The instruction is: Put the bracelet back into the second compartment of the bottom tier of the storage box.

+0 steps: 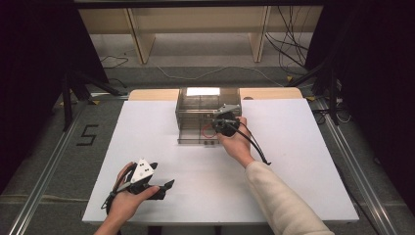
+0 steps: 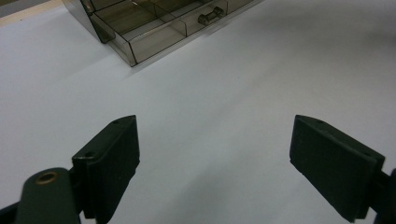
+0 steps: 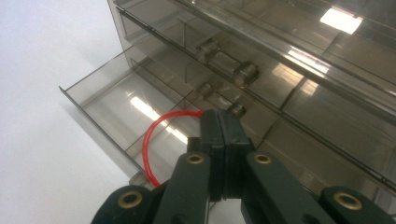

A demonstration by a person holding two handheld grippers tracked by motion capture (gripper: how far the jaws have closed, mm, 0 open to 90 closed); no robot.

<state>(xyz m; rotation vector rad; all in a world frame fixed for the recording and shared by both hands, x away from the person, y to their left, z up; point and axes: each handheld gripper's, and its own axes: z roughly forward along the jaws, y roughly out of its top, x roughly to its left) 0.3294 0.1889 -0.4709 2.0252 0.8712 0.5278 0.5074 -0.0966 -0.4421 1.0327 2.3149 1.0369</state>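
The left gripper (image 1: pixel 164 188) rests at the near edge of the white table (image 1: pixel 293 161), well apart from the smoky drawer cabinet (image 1: pixel 195 105), with its jaws wide open and holding nothing. The right gripper (image 3: pixel 219 122) is the nearer one: its jaws are pressed together on a thin red band (image 3: pixel 152 140), just over the open bottom drawer (image 3: pixel 107 105) of the cabinet. The band curves from the fingertips down toward the drawer's front wall, so I judge the release needs only a small lowering into that drawer.

Overhead light, glare on drawer unit (image 3: pixel 341 21); dim dark surroundings; soft blur throughout.
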